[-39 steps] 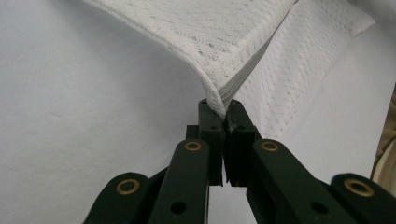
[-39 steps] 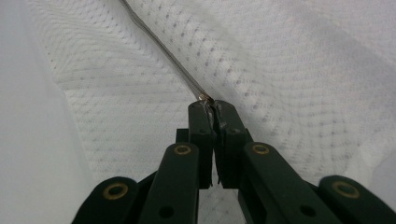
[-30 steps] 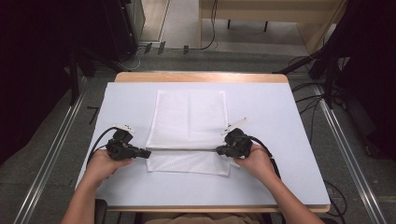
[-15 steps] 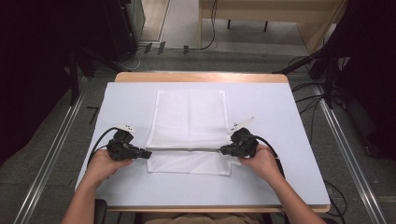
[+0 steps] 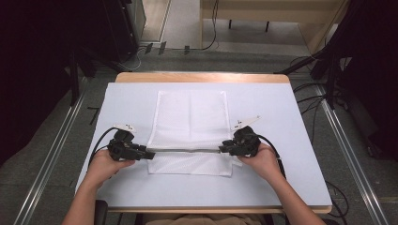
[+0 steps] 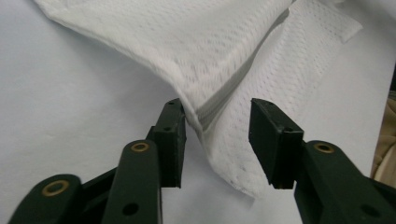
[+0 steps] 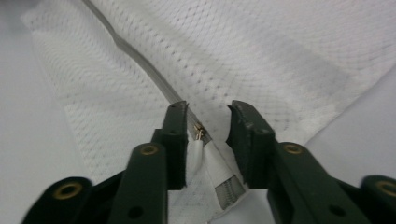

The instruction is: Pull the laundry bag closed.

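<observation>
I see the table [image 5: 291,140] carrying a white mesh laundry bag [image 5: 190,122] flat at its middle, its zipper [image 5: 187,150] running left to right near me. My left hand-held gripper [image 5: 149,153] has just been opening, jaws apart around the bag's left zipper end; my right hand-held gripper [image 5: 224,148] likewise, jaws apart beside the zipper pull [image 7: 198,132]. To release cleanly, I judge both should draw straight outward without snagging mesh.

Wooden table [image 5: 197,78] under pale blue cover [image 5: 281,140]; white mesh zip bag [image 5: 190,117] flat at centre
</observation>
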